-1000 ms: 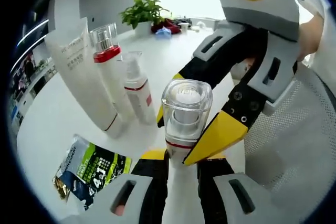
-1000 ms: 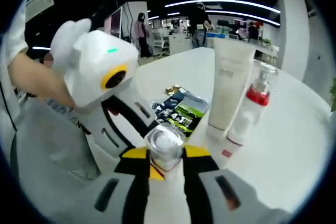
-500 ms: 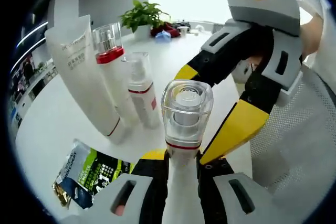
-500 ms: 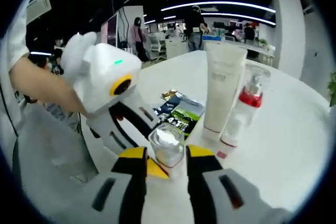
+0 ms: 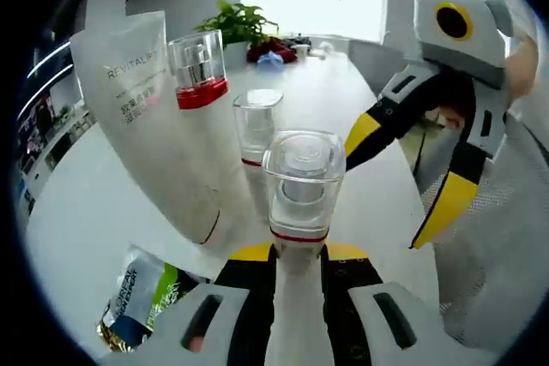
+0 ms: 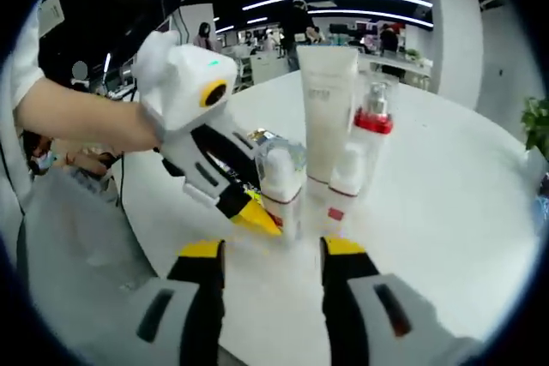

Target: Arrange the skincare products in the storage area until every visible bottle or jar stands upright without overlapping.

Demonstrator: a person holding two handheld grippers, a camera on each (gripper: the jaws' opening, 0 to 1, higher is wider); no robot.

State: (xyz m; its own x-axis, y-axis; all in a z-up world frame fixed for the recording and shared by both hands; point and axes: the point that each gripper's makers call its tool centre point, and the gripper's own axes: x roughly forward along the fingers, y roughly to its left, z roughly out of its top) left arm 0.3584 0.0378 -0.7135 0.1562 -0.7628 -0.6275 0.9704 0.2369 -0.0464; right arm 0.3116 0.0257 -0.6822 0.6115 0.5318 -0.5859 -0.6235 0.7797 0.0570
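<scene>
A white bottle with a clear square cap (image 5: 302,179) stands upright between my left gripper's (image 5: 298,255) jaws, which are shut on its body. Just behind it are a small clear-capped pump bottle (image 5: 254,122), a tall bottle with a red collar (image 5: 199,83) and a white tube (image 5: 141,109) standing on its cap. In the right gripper view the same held bottle (image 6: 280,184) stands in front of the tube (image 6: 326,109), with the left gripper (image 6: 253,216) on it from the left. My right gripper (image 6: 273,249) is open, drawn back, holding nothing; in the left gripper view the right gripper (image 5: 395,182) hangs at the right.
A green and blue sachet (image 5: 141,297) lies flat on the white round table (image 5: 77,212) beside the tube's foot. A potted plant (image 5: 236,19) and small items sit at the table's far edge. A mesh chair back (image 5: 493,237) and a person's sleeve are at the right.
My right gripper has opened, let go of the clear-capped bottle and pulled back. My left gripper still holds the bottle, which now stands closer to the other bottles.
</scene>
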